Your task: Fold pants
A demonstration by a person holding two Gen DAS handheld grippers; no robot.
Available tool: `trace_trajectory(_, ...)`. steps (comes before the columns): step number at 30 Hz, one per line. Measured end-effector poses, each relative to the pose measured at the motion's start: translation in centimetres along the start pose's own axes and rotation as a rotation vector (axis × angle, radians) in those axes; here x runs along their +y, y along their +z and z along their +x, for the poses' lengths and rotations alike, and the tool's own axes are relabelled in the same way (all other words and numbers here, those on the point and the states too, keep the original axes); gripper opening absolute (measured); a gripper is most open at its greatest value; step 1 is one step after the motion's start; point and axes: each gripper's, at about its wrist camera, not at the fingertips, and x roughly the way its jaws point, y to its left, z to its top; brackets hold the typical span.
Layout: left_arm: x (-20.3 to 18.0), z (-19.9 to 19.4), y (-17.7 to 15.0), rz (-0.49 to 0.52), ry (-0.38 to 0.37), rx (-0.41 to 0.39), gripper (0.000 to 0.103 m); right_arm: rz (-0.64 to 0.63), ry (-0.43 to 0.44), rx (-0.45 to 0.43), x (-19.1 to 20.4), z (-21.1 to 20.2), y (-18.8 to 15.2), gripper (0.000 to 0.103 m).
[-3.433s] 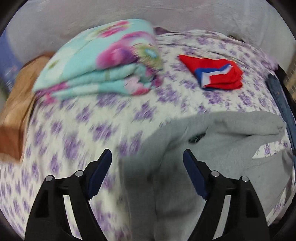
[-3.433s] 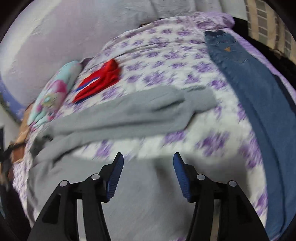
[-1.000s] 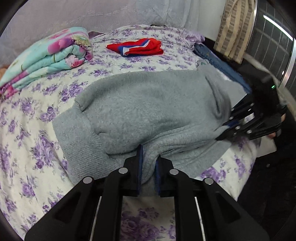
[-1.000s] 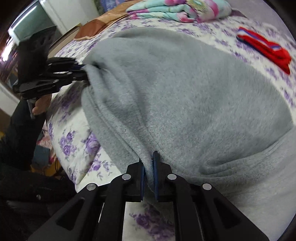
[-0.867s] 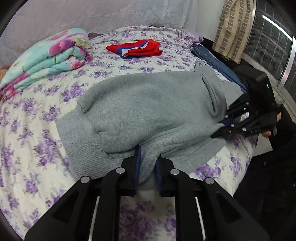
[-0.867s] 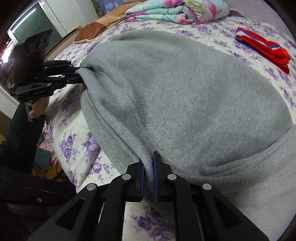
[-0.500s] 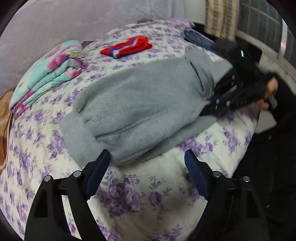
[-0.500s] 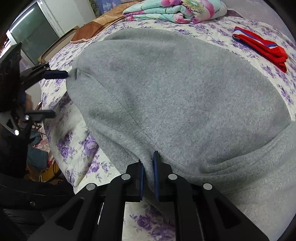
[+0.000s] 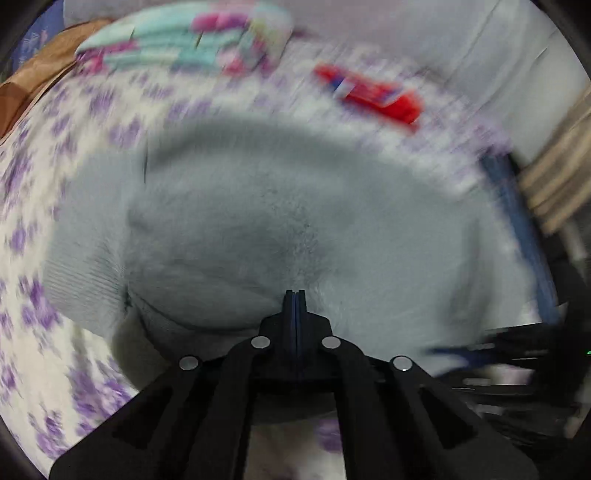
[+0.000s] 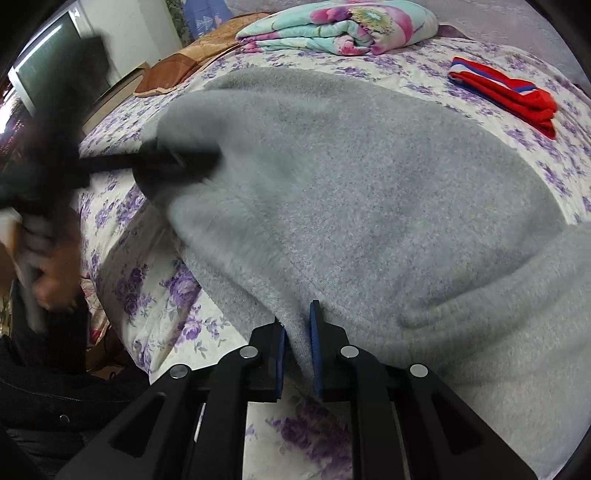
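The grey fleece pants [image 10: 369, 192] lie folded across the flowered bed. My right gripper [image 10: 297, 332] has its jaws narrowly apart around the near edge of the pants, the cloth between the blue pads. In the blurred left wrist view, my left gripper [image 9: 294, 295] is shut, its tips pressed together over the grey pants [image 9: 280, 221]. In the right wrist view the left gripper [image 10: 177, 162] shows as a dark blur at the far left end of the pants.
A folded floral quilt [image 10: 340, 26] lies at the head of the bed. A folded red garment [image 10: 506, 92] lies at the right. Blue jeans [image 9: 517, 206] lie along the bed's right side. An orange-brown blanket [image 10: 184, 62] lies on the left.
My left gripper, open half a second ago, has swung back onto the pants and shut. My right gripper's jaws have parted slightly on the pants edge.
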Motion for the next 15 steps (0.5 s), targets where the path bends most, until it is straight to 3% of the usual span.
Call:
trace_trajectory(3, -0.3, -0.1, -0.7, 0.020, 0.013, -0.051, 0.000, -0.012, 0.015, -0.039, 1.3, -2.4, -0.2, 0.026)
trace_trajectory(6, -0.4, 0.1, -0.7, 0.018, 0.007, -0.057, 0.001, 0.010, 0.085, -0.114, 1.9, -4.5, 1.1, 0.022)
trace_trajectory(8, -0.4, 0.2, -0.7, 0.025, 0.003, -0.060, 0.001, 0.021, 0.061, -0.146, 2.0, -4.2, 2.6, 0.012)
trace_trajectory(9, -0.3, 0.0, -0.8, 0.028, -0.001, -0.063, 0.001, 0.033, 0.051, -0.143, 1.8, -3.5, 3.3, 0.012)
trace_trajectory(11, 0.1, 0.0, -1.0, 0.025, -0.020, -0.072, 0.001, 0.073, 0.054, -0.084, 1.1, -0.7, 4.3, 0.011)
trace_trajectory(13, 0.4, -0.3, -1.3, 0.026, -0.039, -0.079, 0.001, 0.102, 0.073, 0.062, 0.8, 3.3, 4.1, 0.012)
trace_trajectory(15, 0.6, -0.2, -1.4, 0.029, -0.057, -0.080, 0.001, 0.065, 0.033, 0.058, 1.6, 4.0, 3.5, 0.011)
